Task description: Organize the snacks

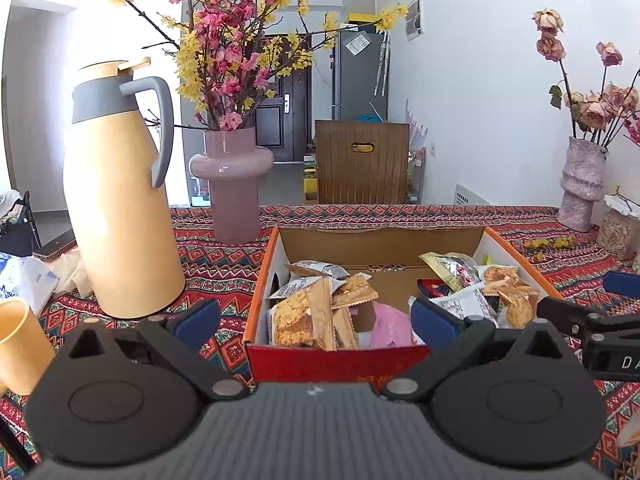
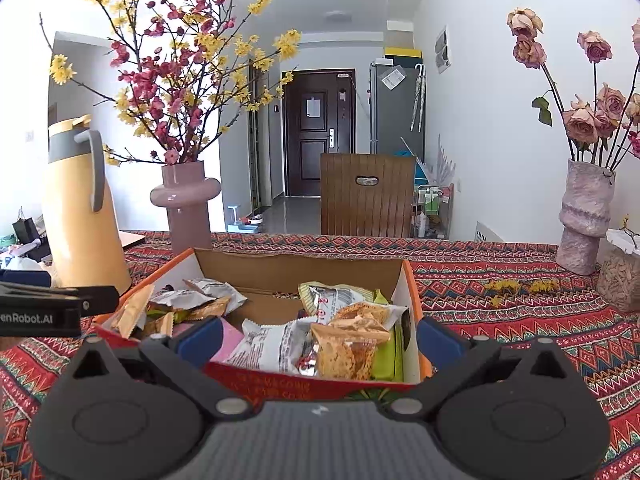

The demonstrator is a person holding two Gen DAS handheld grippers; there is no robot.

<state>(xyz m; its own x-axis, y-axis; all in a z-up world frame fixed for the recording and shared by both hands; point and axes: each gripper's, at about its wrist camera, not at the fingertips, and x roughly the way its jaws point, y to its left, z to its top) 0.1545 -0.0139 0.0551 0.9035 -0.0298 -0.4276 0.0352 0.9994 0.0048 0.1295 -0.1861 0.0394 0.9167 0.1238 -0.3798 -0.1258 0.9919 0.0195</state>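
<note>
Snacks (image 1: 320, 312) in crinkly wrappers fill a cardboard box (image 1: 260, 280) with orange edges and a red front, sitting on my tabletop (image 1: 216, 264) under a red patterned cloth. Some packets lie heaped at the box's left side, more at its right, with bare cardboard showing between them toward the back wall. My left gripper (image 1: 316, 316) is spread wide at the box's front edge, pinching nothing. My right gripper (image 2: 320, 340) is also spread wide and empty, straddling the box's front right corner. Left of the box stands a tall yellow jug (image 1: 116, 200) with a grey handle. Behind the box's left corner stands a pink vase (image 1: 232, 184) of blossom branches.
</note>
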